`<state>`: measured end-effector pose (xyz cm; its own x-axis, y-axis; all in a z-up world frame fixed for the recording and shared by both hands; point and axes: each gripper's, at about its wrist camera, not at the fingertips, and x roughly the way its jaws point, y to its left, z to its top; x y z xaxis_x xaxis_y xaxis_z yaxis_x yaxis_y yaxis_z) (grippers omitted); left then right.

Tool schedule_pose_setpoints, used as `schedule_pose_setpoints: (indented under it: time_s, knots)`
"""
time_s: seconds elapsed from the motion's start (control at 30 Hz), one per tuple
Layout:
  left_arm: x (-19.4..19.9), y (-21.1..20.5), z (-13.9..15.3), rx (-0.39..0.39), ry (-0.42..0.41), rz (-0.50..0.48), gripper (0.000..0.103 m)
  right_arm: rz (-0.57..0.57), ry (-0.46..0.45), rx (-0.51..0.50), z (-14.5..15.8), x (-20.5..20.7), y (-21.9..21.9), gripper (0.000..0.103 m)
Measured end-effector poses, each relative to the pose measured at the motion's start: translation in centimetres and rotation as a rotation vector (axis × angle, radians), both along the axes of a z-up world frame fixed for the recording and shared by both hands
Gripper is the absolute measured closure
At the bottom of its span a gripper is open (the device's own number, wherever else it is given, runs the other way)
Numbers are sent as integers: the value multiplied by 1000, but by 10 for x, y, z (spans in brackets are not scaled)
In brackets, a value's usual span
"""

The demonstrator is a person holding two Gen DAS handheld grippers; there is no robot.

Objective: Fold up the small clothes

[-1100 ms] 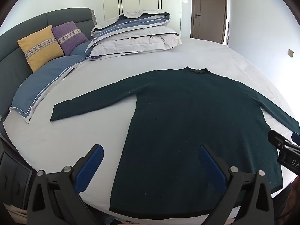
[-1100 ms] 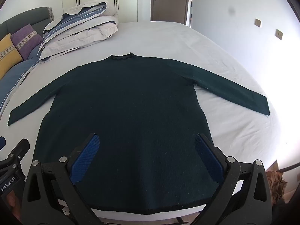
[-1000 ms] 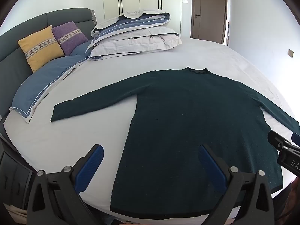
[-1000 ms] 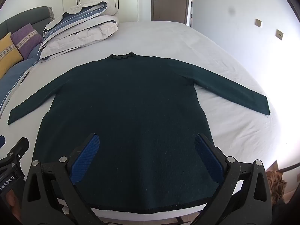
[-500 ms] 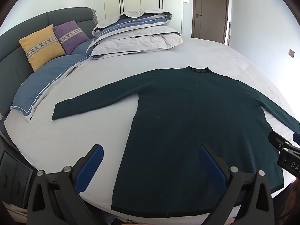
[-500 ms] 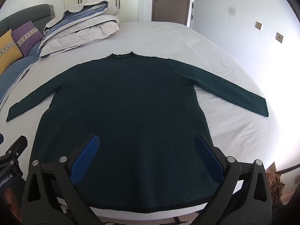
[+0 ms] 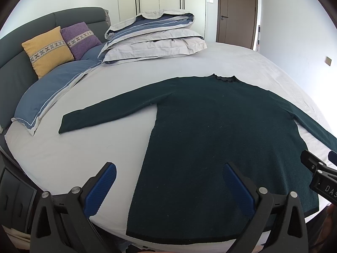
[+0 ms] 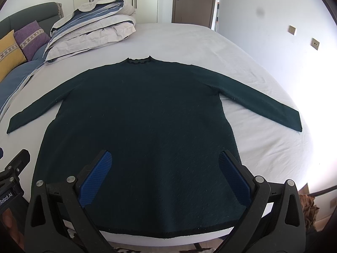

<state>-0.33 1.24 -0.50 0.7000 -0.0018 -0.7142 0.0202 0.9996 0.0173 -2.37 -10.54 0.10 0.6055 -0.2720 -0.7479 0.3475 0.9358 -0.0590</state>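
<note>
Dark green sweater [image 8: 139,126] lies flat on bed [image 8: 242,52], both sleeves spread out, hem at near edge w/ bare sheet each side. Left tool [image 7: 168,187] hangs over hem's left corner, right tool [image 8: 165,175] over hem's middle; both gape wide, gripping nothing. Folded duvet [image 7: 153,40] and yellow cushion [image 7: 47,50] sit far back by headboard [image 7: 42,25]; door [image 8: 194,0] beyond.

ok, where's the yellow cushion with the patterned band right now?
The yellow cushion with the patterned band is at upper left in the left wrist view, leaning on the dark grey headboard, beside the purple cushion.
</note>
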Motion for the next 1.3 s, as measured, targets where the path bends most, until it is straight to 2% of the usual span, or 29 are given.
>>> schedule_pose_setpoints:
  time_s: [1.3]
  knots:
    - [-5,9,-10,3,8,0,0,0,8,1,-6,1,4,0]
